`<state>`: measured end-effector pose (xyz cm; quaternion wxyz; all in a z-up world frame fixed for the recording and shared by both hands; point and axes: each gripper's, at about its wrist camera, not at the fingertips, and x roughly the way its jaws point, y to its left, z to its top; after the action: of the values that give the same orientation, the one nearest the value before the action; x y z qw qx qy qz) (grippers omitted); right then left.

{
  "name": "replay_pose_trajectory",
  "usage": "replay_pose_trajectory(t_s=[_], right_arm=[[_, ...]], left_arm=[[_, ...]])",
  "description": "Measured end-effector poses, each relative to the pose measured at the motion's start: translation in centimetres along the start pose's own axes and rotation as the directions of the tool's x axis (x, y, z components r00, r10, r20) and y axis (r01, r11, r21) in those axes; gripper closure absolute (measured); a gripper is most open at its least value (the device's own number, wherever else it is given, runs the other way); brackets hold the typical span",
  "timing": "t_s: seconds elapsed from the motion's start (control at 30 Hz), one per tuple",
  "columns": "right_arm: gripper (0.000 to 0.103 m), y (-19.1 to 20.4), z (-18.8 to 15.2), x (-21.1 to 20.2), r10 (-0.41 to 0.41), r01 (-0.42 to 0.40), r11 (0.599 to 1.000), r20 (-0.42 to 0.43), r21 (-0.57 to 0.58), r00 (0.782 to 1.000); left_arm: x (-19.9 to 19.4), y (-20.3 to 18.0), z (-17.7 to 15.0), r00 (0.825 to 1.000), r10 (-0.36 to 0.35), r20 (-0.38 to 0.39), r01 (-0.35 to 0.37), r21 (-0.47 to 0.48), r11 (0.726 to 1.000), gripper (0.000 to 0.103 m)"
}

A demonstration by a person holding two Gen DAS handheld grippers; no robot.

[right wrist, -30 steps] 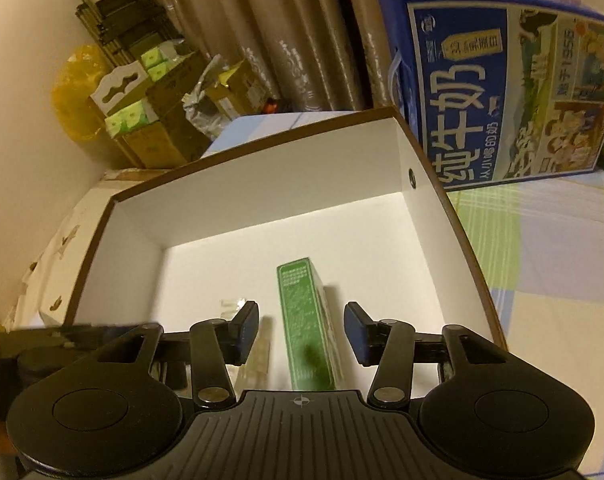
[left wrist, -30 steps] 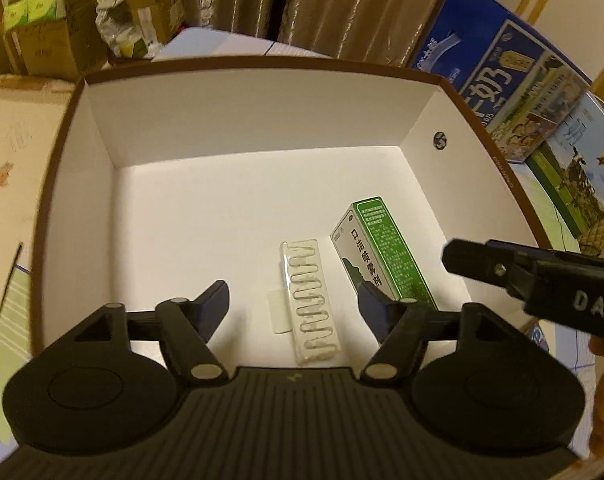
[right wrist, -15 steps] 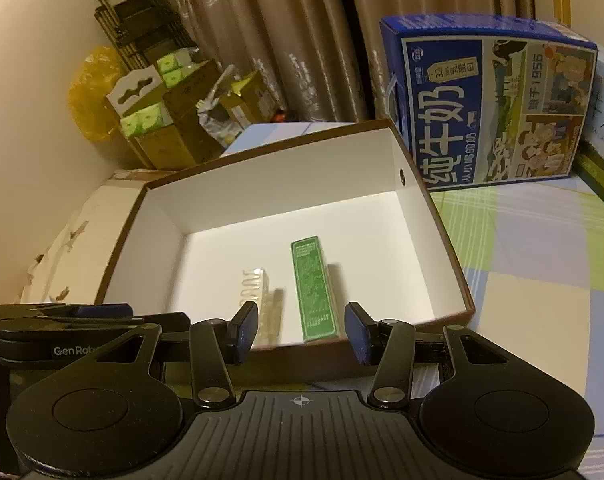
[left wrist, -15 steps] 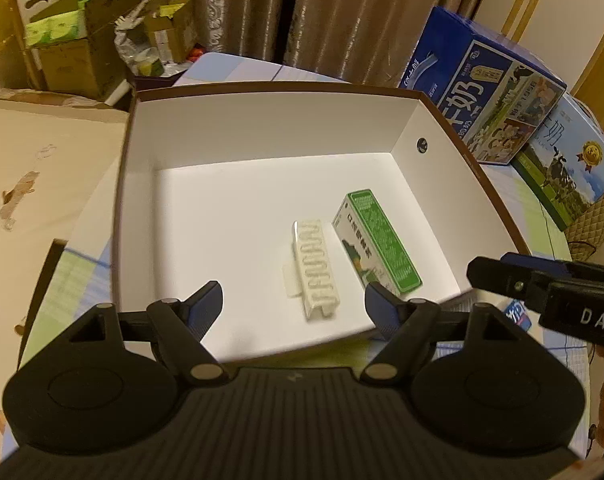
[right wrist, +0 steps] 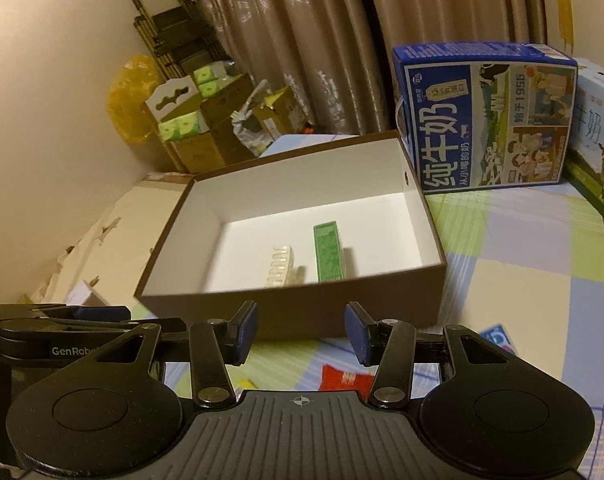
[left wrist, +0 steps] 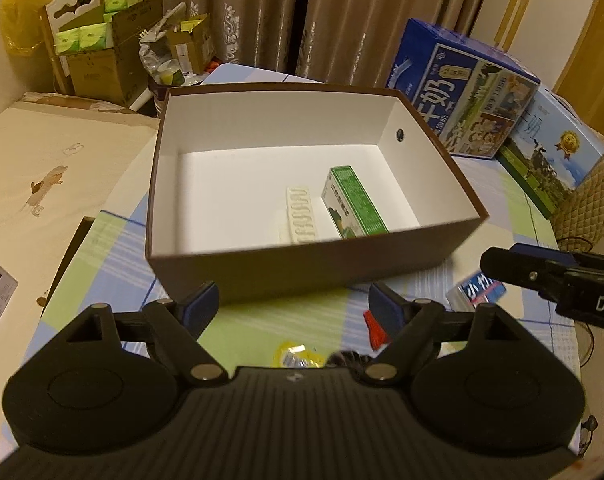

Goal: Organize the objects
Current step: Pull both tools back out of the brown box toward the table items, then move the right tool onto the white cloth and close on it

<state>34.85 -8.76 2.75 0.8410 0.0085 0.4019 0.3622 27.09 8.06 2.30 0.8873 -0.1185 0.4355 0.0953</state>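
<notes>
A brown box (left wrist: 302, 264) with a white inside stands on the checked tablecloth; it is also in the right wrist view (right wrist: 302, 312). Inside it lie a green carton (left wrist: 356, 208) (right wrist: 329, 251) and a pale ridged strip (left wrist: 302, 216) (right wrist: 279, 266), side by side. My left gripper (left wrist: 293, 312) hangs open in front of the box's near wall, nothing between its fingers. My right gripper (right wrist: 301, 334) is open too, just short of the same wall. Below the fingers lie a red packet (left wrist: 376, 330) (right wrist: 344, 378), a yellow wrapper (left wrist: 297, 354) and a small blue-and-white pack (left wrist: 478, 290) (right wrist: 498, 338).
Two blue milk cartons (left wrist: 462, 92) (right wrist: 490, 116) stand at the back right of the table. Cardboard boxes with green packs (left wrist: 101, 40) pile up by the curtains. A cream surface (left wrist: 41, 168) lies left of the table. The right gripper's body (left wrist: 558, 280) reaches in from the right.
Both grippers have pulled back and up out of the box, from above its floor to in front of its near wall. The carton and strip stay inside. Loose packets on the cloth have come into view.
</notes>
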Motion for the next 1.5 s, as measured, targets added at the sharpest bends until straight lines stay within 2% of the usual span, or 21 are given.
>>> replay_pose_trajectory(t_s=[0.27,0.67,1.03,1.5], right_arm=[[0.057,-0.6,-3.0,-3.7,0.017,-0.017,1.000,-0.002,-0.006,1.000],[0.057,-2.0,-6.8,-7.1,0.010,-0.010,1.000,-0.019,0.013,1.000],[0.057,-3.0,-9.5,-7.9,-0.020,0.023,0.999,-0.059,0.044,0.998],[0.058,-4.1,-11.8,-8.2,-0.053,0.060,0.996,-0.100,0.065,0.994]], left_arm=[[-2.7,-1.4,-3.3,1.000,0.013,0.003,-0.013,0.005,1.000,0.022],[-5.2,-1.4,-7.4,0.999,0.042,-0.011,-0.041,0.008,0.999,0.022],[-4.8,-1.3,-10.1,0.998,0.021,-0.062,-0.020,0.013,1.000,0.021],[-3.4,-2.2,-10.5,0.995,-0.024,-0.101,0.030,0.055,0.998,0.021]])
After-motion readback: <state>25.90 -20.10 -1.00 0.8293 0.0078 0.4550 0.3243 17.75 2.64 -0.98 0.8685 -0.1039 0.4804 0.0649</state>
